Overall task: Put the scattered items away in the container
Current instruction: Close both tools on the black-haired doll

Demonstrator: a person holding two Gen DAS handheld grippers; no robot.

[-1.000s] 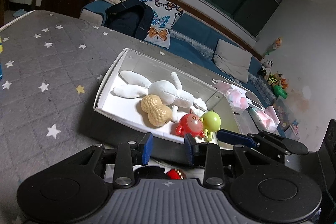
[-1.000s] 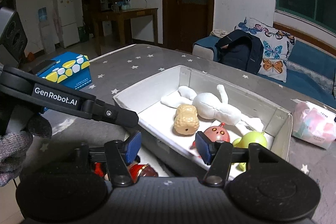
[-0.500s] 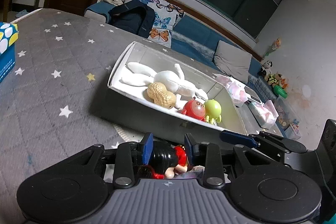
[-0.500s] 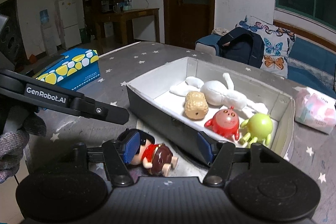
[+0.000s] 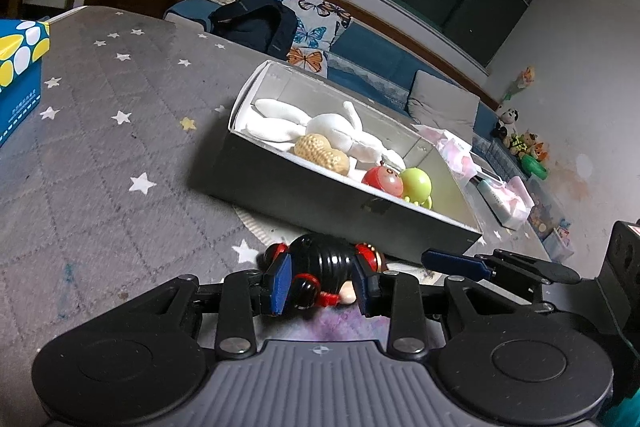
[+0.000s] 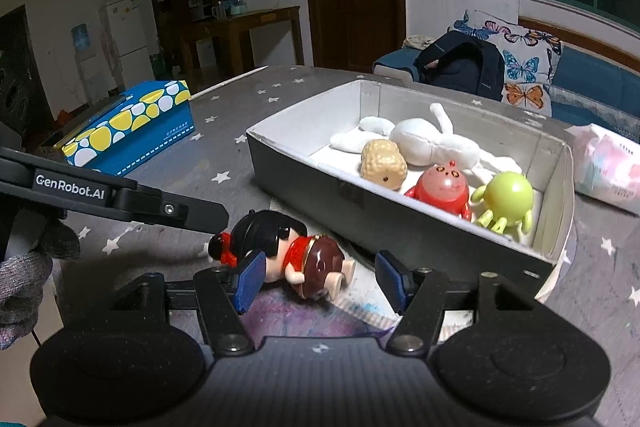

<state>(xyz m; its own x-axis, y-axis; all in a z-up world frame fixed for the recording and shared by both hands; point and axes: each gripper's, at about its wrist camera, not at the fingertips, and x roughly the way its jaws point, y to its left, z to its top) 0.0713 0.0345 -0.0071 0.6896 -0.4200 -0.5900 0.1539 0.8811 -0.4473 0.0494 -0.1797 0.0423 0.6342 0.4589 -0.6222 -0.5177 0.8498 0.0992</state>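
Both tongs dropped lower; left tongs (image 5: 322, 281) straddle doll (image 5: 324, 267) unclenched, right tongs (image 6: 320, 277) released beside box (image 6: 400, 223) wall.

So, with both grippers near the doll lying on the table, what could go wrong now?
1. The left gripper straddles the doll's round head; the jaws might slip off it.
2. The right gripper sits open close by, so the two could collide.
3. The box wall stands just behind; a low lift may catch it.
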